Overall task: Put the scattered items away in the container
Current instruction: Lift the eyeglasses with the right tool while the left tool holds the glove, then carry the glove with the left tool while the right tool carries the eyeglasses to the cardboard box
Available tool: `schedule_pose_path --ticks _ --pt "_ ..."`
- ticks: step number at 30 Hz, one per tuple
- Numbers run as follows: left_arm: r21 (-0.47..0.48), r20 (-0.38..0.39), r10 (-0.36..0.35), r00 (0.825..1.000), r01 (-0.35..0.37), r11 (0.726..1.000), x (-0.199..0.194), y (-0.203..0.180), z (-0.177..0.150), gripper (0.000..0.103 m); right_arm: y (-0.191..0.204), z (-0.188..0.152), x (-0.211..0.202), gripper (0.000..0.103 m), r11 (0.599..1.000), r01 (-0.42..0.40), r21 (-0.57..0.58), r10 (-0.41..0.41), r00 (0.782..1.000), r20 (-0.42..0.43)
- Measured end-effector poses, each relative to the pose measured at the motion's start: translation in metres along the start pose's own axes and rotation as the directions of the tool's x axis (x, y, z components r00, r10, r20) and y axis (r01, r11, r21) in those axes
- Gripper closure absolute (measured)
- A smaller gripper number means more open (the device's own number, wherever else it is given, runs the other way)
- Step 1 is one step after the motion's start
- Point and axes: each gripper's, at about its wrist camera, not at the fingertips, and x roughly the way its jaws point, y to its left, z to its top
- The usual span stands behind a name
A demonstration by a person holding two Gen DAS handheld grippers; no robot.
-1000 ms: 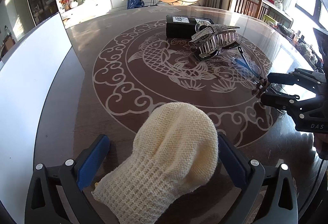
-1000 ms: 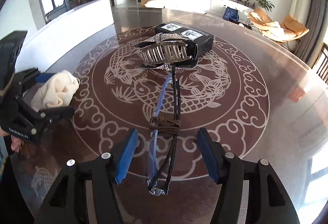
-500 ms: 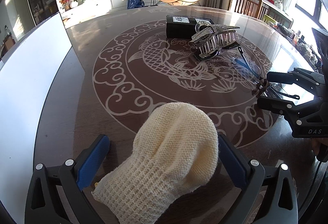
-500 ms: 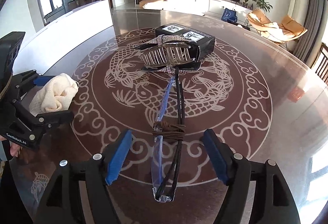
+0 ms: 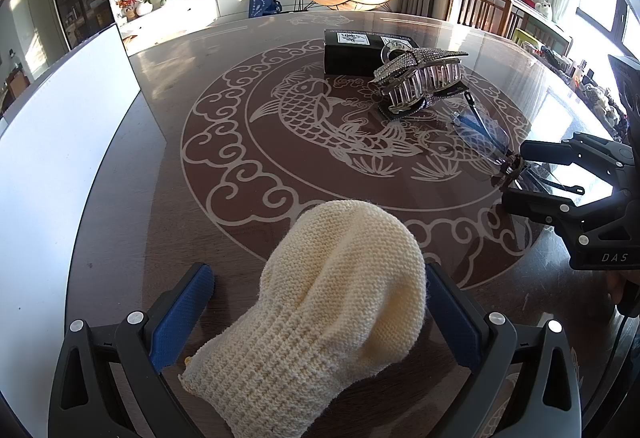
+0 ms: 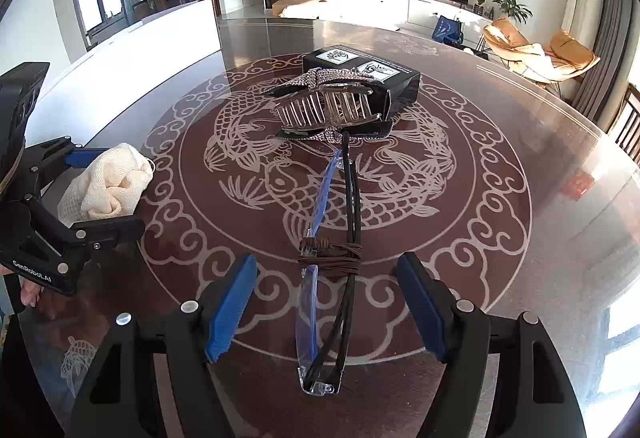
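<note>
Both grippers stand spread wide: our right gripper [image 6: 326, 310] straddles folded glasses [image 6: 328, 278] (pads clear of them), our left gripper [image 5: 316, 314] flanks the cream knitted mitt [image 5: 324, 322] without squeezing; black box [image 6: 364, 71] sits beyond, mid-table.

1. Left wrist view: sits just behind the left gripper [image 5: 320, 302], angled down along its fingers across the round table [image 5: 172, 165]; cream knit item [image 5: 320, 318] fills the near foreground.
2. It faces a TV wall; right gripper [image 5: 516, 177] enters at its right edge.
3. Right wrist view: just behind the right gripper [image 6: 326, 298], angled down; folded glasses [image 6: 332, 270] lie close between the fingers.
4. Left gripper [image 6: 104, 193] shows at its left edge.
5. Shared: table's fish pattern, hair claw [image 5: 420, 77] [image 6: 328, 105], black box [image 5: 352, 53] [image 6: 396, 77], glasses, knit item, TV wall.
</note>
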Motion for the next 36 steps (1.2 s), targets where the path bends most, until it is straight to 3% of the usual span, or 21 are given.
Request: schedule_pose_path --ticks 4,17,19,23,24,25,26,27,30,34,36 --pt "0.0 0.0 0.0 1.0 0.0 1.0 0.0 0.0 0.0 0.0 0.0 -0.001 0.0 0.029 1.0 -0.009 0.005 0.009 1.0 0.002" --pt "0.005 -0.005 -0.004 1.0 0.004 1.0 0.002 -0.001 0.001 0.0 -0.022 -0.001 -0.003 0.027 0.982 -0.156 0.11 0.151 0.987 0.047" --pt "0.002 -0.006 0.001 1.0 -0.001 1.0 0.001 -0.002 0.001 0.0 -0.022 0.002 -0.002 0.027 0.982 -0.149 0.12 0.144 0.988 0.05" --pt "-0.014 -0.007 0.009 1.0 -0.009 1.0 -0.001 -0.001 -0.001 0.0 -0.004 0.008 0.006 0.026 0.998 -0.053 0.022 0.053 0.999 0.008" --pt "-0.014 0.0 0.008 1.0 -0.008 1.0 -0.003 -0.001 -0.002 0.007 0.001 0.009 0.007 0.029 0.999 -0.04 0.0 0.04 0.999 0.003" --pt "-0.014 0.015 0.008 1.0 -0.008 1.0 -0.007 0.0 -0.001 0.037 0.004 0.011 0.008 0.045 0.999 -0.041 -0.016 0.041 0.999 -0.002" --pt "-0.019 0.015 0.011 1.0 -0.011 1.0 -0.011 0.001 -0.001 0.051 0.007 0.012 0.006 0.065 0.999 -0.035 -0.03 0.034 0.999 -0.006" --pt "-0.031 0.008 -0.001 1.0 0.001 1.0 -0.014 0.003 0.0 0.06 0.008 0.014 0.005 0.077 0.998 -0.059 -0.027 0.058 0.998 -0.02" --pt "-0.079 0.037 -0.057 0.998 0.06 0.995 -0.032 0.009 -0.003 0.064 0.016 0.015 -0.006 0.077 0.995 -0.095 -0.039 0.093 0.995 -0.034" --pt "-0.119 0.096 -0.092 0.991 0.103 0.987 -0.06 0.005 -0.014 0.064 0.033 0.019 -0.043 0.077 0.987 -0.157 -0.026 0.159 0.986 0.046" --pt "-0.136 0.084 -0.112 0.99 0.123 0.983 -0.06 0.0 -0.024 0.064 0.045 0.016 -0.049 0.077 0.981 -0.19 -0.027 0.191 0.98 0.049"
